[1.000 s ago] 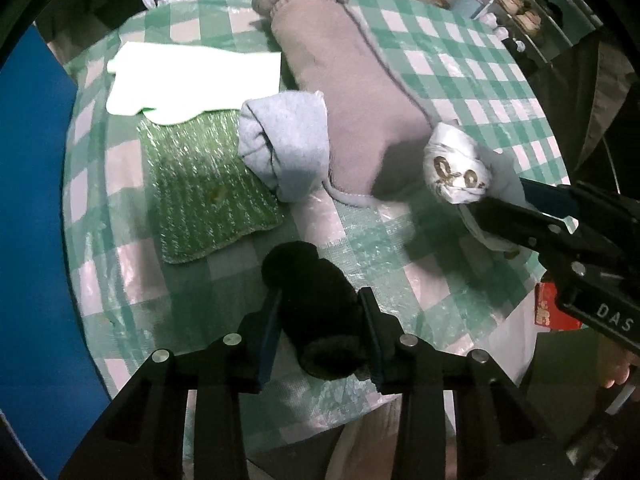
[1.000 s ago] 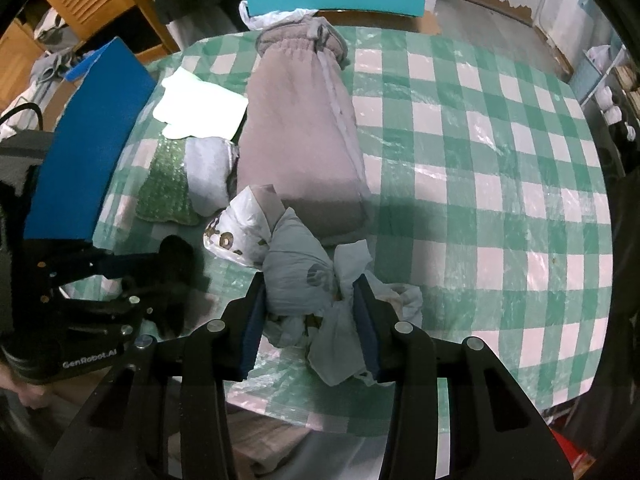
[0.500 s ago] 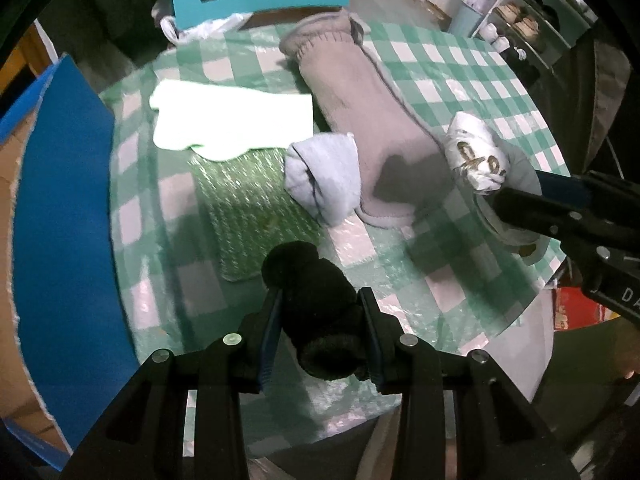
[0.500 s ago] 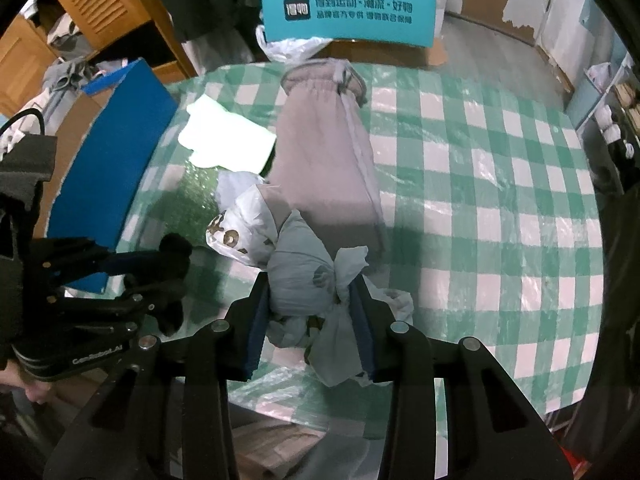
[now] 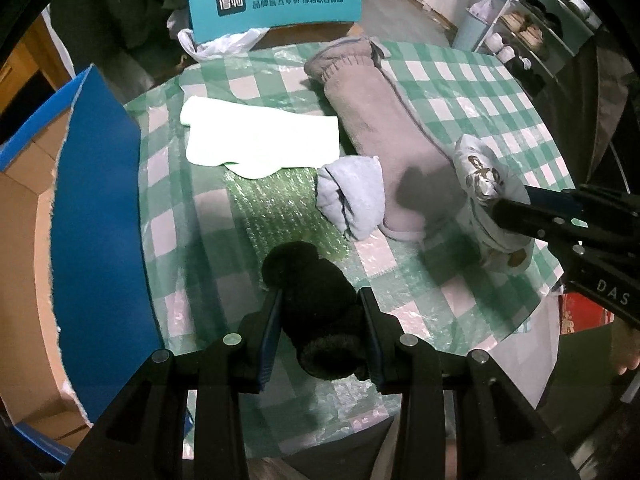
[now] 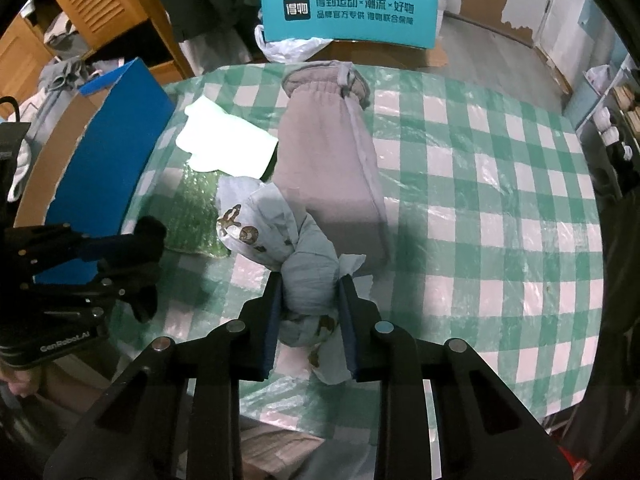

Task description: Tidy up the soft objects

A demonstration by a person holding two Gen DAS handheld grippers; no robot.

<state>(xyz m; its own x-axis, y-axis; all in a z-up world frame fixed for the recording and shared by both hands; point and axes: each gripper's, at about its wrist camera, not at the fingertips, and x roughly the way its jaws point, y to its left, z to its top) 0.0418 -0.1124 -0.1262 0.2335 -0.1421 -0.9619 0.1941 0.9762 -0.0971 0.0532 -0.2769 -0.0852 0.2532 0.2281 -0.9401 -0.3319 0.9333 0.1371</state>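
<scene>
My left gripper (image 5: 320, 300) is shut on a rolled black sock (image 5: 316, 300), held above the near table edge; it also shows in the right wrist view (image 6: 148, 236). My right gripper (image 6: 310, 284) is shut on a pale blue patterned cloth bundle (image 6: 276, 232), lifted off the table; the bundle also shows in the left wrist view (image 5: 484, 176). On the green checked table (image 6: 480, 200) lie folded grey trousers (image 6: 328, 160), a rolled light-blue sock (image 5: 354, 196), a white cloth (image 5: 260, 140) and a green bubble-wrap sheet (image 5: 280, 208).
An open cardboard box with a blue flap (image 5: 96, 200) stands left of the table. A teal chair back (image 6: 348, 12) with a plastic bag is behind the table. Shelves (image 5: 536, 28) stand at the far right.
Both grippers have risen and pulled back from the table with their loads, so more of the table, the chair and the blue-flapped box now show.
</scene>
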